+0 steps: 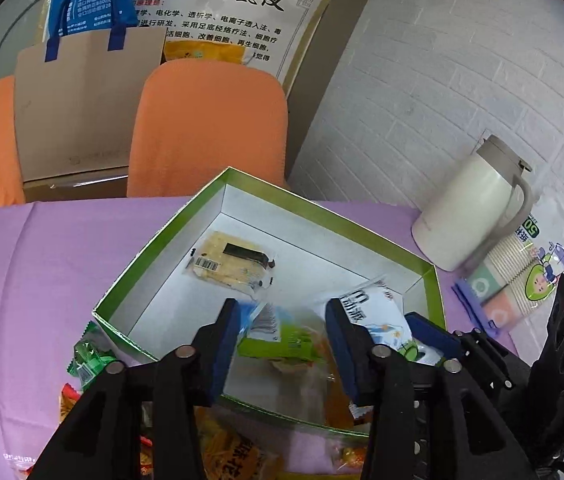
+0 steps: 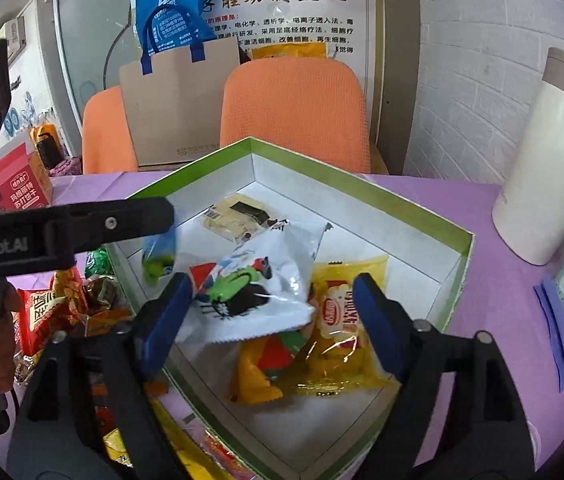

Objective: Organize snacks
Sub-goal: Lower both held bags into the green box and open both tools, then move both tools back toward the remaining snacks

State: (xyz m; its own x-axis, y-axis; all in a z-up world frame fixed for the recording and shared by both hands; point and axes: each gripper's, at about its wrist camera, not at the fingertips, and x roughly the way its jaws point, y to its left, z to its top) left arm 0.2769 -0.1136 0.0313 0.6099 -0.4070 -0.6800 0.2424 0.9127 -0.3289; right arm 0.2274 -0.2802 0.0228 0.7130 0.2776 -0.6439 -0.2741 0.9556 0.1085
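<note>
A green-rimmed white box [image 1: 321, 216] lies on the purple cloth with a cracker packet [image 1: 230, 264] inside. My left gripper [image 1: 282, 332] is open over the box's near corner. A blurred green and blue packet [image 1: 278, 340] sits loose between its pads. In the right wrist view my right gripper [image 2: 272, 312] is open above the box [image 2: 461, 248]. A white packet [image 2: 258, 280] leans on its left pad, well clear of the right pad. Beneath lie a yellow packet [image 2: 345, 320] and an orange one [image 2: 258, 372]. One finger [image 2: 142, 216] of the left gripper reaches in from the left.
Loose snack packets [image 2: 50, 316] are piled left of the box. A white jug [image 1: 469, 216] and a pack of paper cups [image 1: 521, 280] stand to the right. A red carton [image 2: 14, 184] sits far left. Orange chairs [image 1: 210, 128] stand behind the table.
</note>
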